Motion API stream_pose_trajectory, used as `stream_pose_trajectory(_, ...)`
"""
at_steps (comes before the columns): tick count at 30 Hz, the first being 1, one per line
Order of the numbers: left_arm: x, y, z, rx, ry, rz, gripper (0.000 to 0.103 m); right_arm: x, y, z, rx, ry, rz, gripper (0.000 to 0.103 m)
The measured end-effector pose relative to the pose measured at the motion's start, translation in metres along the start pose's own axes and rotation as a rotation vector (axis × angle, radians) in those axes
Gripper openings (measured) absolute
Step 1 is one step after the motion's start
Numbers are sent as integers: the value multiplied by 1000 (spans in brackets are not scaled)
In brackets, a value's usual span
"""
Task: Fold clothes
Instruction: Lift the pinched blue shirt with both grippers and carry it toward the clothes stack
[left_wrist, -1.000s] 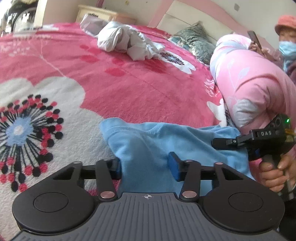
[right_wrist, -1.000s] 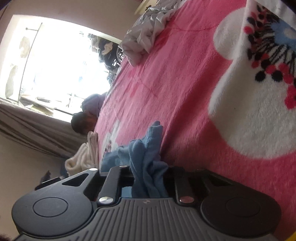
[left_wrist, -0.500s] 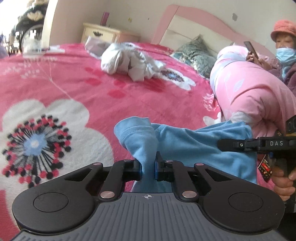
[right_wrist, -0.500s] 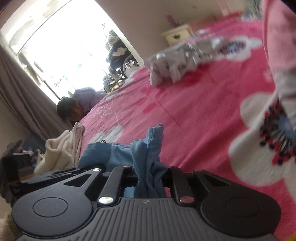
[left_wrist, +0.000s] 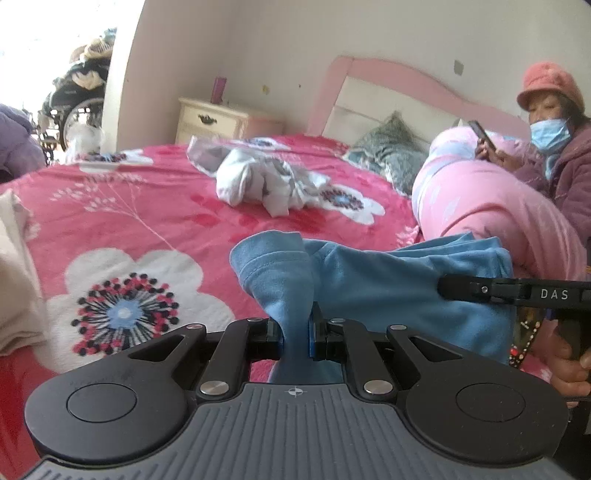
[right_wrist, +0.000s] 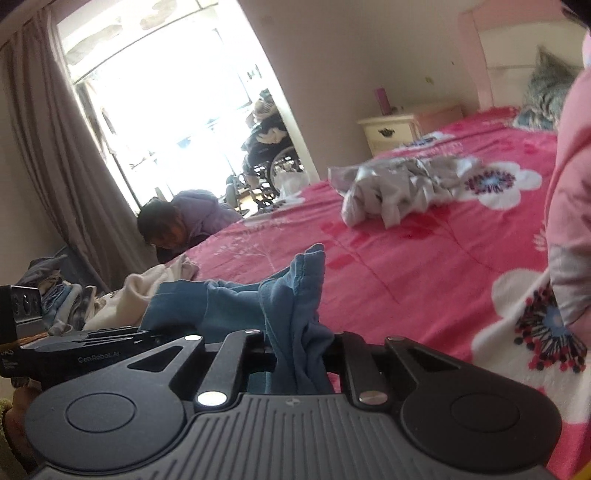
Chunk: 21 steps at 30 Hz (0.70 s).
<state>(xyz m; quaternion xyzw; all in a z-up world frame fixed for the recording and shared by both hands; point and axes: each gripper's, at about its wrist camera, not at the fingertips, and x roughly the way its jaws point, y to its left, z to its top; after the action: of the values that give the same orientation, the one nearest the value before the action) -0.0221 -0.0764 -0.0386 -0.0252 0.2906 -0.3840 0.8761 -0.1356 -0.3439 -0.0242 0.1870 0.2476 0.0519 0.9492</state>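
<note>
Curtains (right_wrist: 48, 155) show rightward only; both tools seemingly pinch cloth (left_wrist: 369, 288).

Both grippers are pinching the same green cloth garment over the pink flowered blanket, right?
Not green: the cloth garment is light blue, as the left wrist view shows. Both the left gripper and right gripper do pinch it over the pink flowered blanket.

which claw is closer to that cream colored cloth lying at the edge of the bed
Left. The cream cloth lies just off the left claw's outer side. The right claw is farther, with the left one between it and the cloth. Both grip the blue garment.
</note>
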Motion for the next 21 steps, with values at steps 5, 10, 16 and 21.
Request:
stream_pose_trajectory(5,-28,1,2,-22,-54,17,9,-13,25,6,-52,-26,20,14)
stream_pose_trajectory(10,-58,7,4,-53,-119,45,9,-22,53,11,-98,-58,62,14)
stream_pose_trajectory(16,-93,14,10,-64,-198,116,9,-23,86,22,-159,-92,130,14)
stream_pose_trajectory(21,-121,27,20,-84,-278,188,9,-8,116,37,-196,-109,204,14)
